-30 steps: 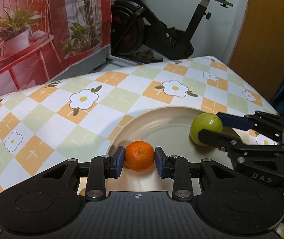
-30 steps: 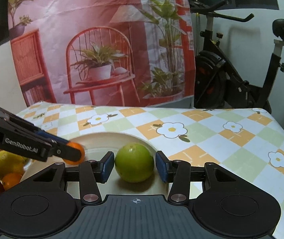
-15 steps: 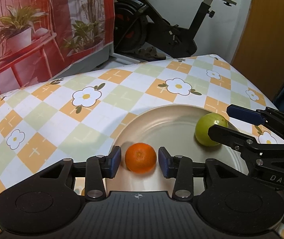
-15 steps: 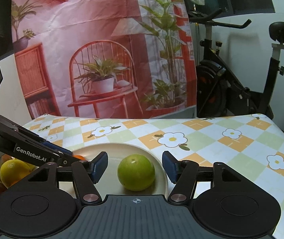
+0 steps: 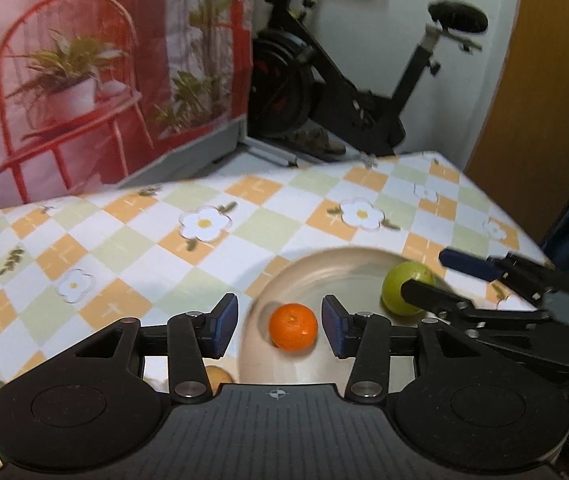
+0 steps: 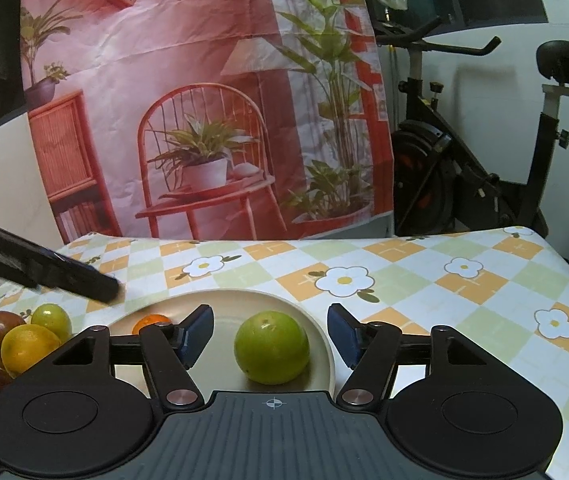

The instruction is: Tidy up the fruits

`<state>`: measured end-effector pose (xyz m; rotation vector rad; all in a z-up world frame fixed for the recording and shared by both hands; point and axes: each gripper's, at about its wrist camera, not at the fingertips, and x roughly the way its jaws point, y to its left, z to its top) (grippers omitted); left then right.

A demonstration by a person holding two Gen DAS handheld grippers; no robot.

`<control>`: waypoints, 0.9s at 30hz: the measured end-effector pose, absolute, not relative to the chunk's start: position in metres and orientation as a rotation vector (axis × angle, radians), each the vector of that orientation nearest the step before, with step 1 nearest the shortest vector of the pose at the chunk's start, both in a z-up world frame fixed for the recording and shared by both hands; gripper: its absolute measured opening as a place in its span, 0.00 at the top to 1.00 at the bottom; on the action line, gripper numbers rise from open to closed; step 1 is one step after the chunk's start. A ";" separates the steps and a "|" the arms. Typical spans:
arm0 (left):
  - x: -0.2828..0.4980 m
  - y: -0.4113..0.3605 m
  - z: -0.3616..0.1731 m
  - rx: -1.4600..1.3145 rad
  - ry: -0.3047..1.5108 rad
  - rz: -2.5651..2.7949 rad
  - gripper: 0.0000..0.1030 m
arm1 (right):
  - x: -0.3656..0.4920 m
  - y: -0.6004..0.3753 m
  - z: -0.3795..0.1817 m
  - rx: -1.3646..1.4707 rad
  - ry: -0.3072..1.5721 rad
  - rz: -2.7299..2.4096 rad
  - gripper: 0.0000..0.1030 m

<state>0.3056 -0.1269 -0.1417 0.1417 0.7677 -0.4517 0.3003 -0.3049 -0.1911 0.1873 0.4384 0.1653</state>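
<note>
Left wrist view: two round fruits lie free on a smooth plate, each between parted jaws.

Printed backdrop (image 6: 204,100) of a red chair and a black exercise bike (image 5: 348,92) stand behind the table, whose checked flower-print tablecloth (image 5: 124,248) carries a glossy beige plate (image 5: 340,272). On it, the green citrus (image 6: 271,347) sits untouched inside the right gripper (image 6: 270,336), jaws apart. The dimpled tangerine (image 5: 293,326) rests between the left gripper (image 5: 280,326), its jaws opening, pads clear. More fruits (image 6: 24,340) cluster left of the plate.
</note>
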 end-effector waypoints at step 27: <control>0.201 0.002 -0.124 0.003 0.699 -0.275 0.52 | 0.188 -0.192 -0.177 0.226 0.452 0.292 0.43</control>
